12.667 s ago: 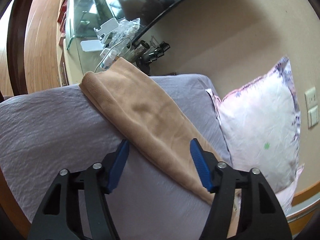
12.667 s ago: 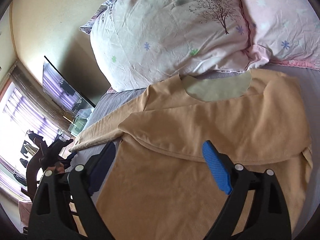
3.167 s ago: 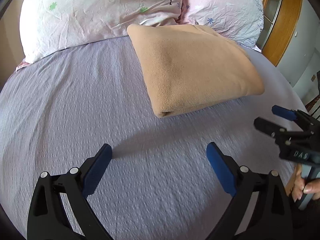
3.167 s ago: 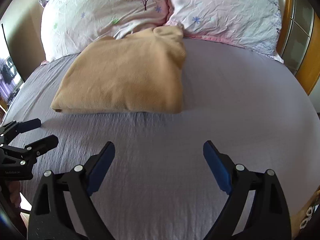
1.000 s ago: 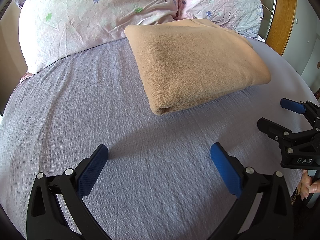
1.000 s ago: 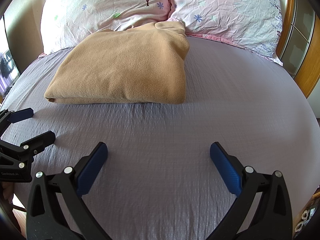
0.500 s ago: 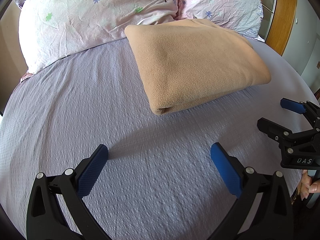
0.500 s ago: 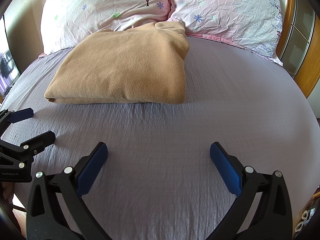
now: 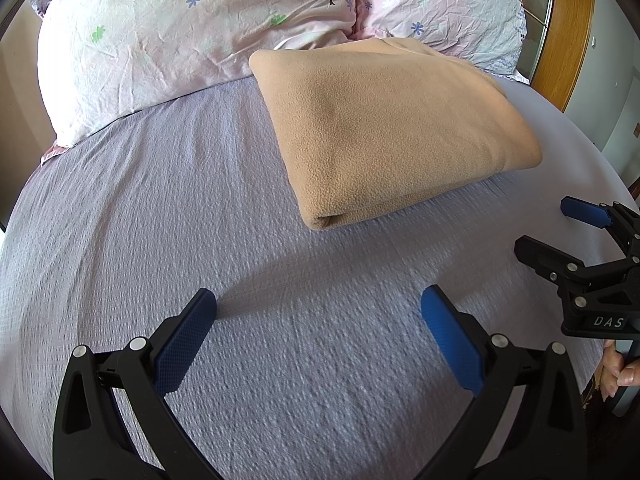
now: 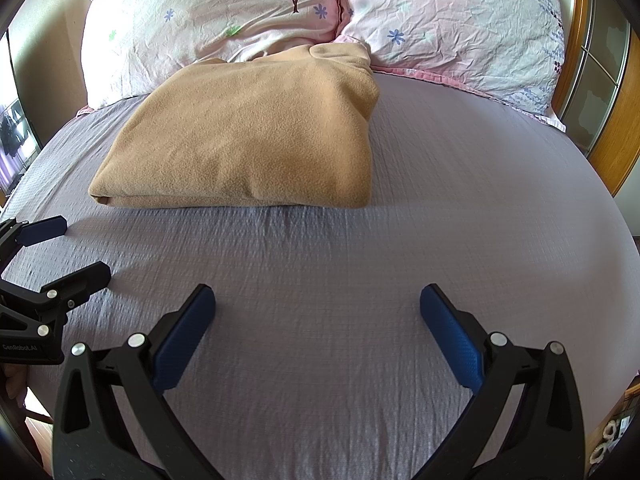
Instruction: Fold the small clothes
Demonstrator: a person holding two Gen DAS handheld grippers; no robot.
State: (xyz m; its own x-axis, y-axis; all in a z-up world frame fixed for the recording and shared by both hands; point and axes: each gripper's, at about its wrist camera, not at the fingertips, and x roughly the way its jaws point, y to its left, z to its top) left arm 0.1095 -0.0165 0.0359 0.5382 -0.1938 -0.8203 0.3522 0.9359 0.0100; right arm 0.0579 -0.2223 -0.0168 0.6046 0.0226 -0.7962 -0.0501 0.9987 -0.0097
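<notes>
Fleece [image 9: 384, 128] sits folded, untouched by my grippers; my left gripper [image 9: 318, 316] has its jaws wide apart over the sheet [image 9: 160, 200], holding nothing; my right gripper [image 10: 316, 312] is spread the same, well short of the fleece, whose far edge touches the pillows [image 10: 224, 12]

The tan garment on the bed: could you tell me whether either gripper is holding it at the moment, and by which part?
Nothing is held. The left gripper and right gripper are both open over the sheet, apart from the folded tan garment.
</notes>
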